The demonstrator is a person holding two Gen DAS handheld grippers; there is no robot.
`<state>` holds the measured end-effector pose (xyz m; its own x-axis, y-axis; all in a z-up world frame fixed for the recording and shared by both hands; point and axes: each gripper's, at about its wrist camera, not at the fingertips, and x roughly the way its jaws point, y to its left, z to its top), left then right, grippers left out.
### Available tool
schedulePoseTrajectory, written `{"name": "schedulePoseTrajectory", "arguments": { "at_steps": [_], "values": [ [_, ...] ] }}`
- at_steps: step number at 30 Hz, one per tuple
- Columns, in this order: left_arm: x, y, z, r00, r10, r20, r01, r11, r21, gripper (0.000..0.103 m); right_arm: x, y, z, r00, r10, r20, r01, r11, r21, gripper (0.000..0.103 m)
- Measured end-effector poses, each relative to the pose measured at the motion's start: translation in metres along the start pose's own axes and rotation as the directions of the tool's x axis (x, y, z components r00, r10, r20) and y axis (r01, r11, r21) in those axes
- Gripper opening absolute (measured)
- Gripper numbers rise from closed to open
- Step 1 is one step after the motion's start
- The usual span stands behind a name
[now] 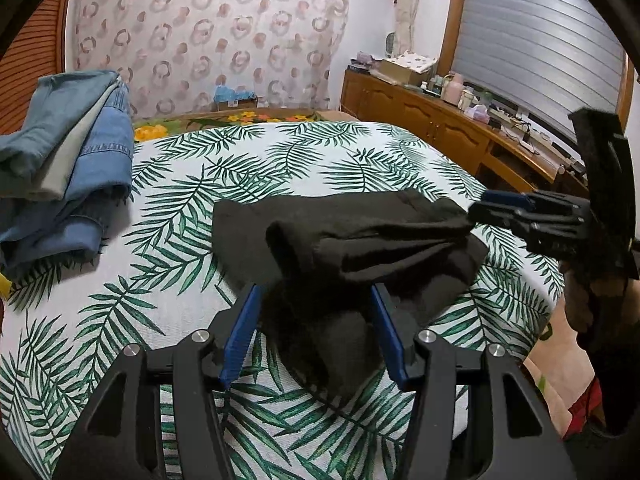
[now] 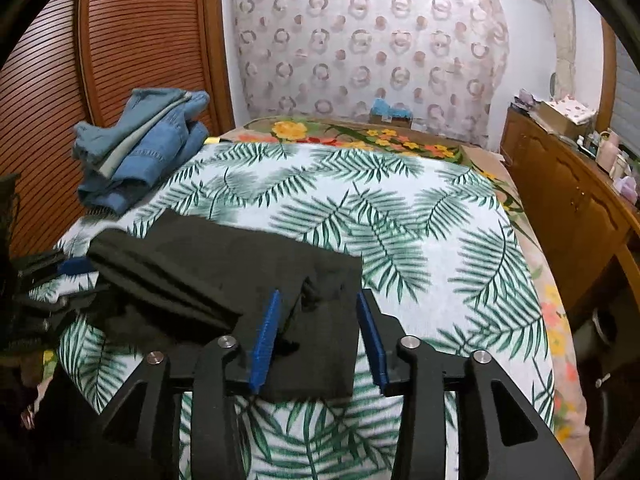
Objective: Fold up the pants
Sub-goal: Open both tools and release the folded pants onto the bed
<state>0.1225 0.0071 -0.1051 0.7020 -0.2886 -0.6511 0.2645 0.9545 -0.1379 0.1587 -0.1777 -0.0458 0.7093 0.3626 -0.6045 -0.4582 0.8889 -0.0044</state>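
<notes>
A bed takes up most of both views, covered by a white bedspread [image 1: 340, 148] printed with green palm leaves. Beyond its far edge lies a second cover with yellow and orange flowers [image 2: 360, 136]. Behind the bed hangs a pale curtain [image 1: 208, 32] patterned with pink rings. A slatted wooden door [image 2: 132, 40] stands at the left, and a long wooden cabinet [image 1: 432, 120] runs along the right wall under a grey roller shutter [image 1: 540, 40], its top crowded with small bottles and boxes.

The black pants [image 1: 348, 236] lie folded on the near half of the bedspread, part flat and part bunched into loose ridges. A pile of blue jeans [image 1: 68, 152] sits at the far left side of the bed, well apart from the pants.

The left gripper [image 1: 316, 332] is about half open, its blue fingers [image 1: 240, 336] standing on either side of a raised fold of black cloth without pinching it. The right gripper [image 2: 320, 336] is likewise about half open over the near corner of the pants; the cloth lies between its fingers, which do not press on it. In the left wrist view the right gripper reaches in from the right edge, at the pants' right end.
</notes>
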Motion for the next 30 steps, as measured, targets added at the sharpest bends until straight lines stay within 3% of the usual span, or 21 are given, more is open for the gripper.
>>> {"name": "schedulePoseTrajectory", "arguments": {
  "at_steps": [6, 12, 21, 26, 30],
  "values": [
    [0.009, 0.005, -0.003, 1.000, 0.014, -0.024, -0.014, 1.000, -0.015, 0.057, -0.009, -0.012, -0.005, 1.000, -0.003, 0.004, 0.002, 0.999, 0.055, 0.047],
    [0.012, 0.007, -0.002, 0.999, 0.021, -0.029, -0.022, 0.999, -0.027, 0.057, -0.019, -0.012, -0.012, 1.000, -0.014, -0.007, 0.014, 0.999, 0.032, 0.047],
    [0.014, 0.009, 0.011, 0.999, 0.031, -0.012, -0.032, 0.999, -0.018, 0.057, 0.011, 0.006, -0.005, 0.996, 0.035, -0.077, -0.036, 0.999, -0.023, 0.047],
    [0.016, 0.013, 0.016, 0.999, 0.034, -0.010, -0.034, 0.999, -0.024, 0.057, 0.025, 0.016, -0.006, 0.994, -0.010, -0.111, 0.001, 0.996, -0.084, 0.047],
    [0.017, 0.016, 0.018, 0.999, 0.034, -0.011, -0.035, 0.999, -0.029, 0.057, 0.024, 0.018, -0.008, 0.996, -0.023, -0.089, 0.017, 0.997, -0.071, 0.049]
  ]
}}
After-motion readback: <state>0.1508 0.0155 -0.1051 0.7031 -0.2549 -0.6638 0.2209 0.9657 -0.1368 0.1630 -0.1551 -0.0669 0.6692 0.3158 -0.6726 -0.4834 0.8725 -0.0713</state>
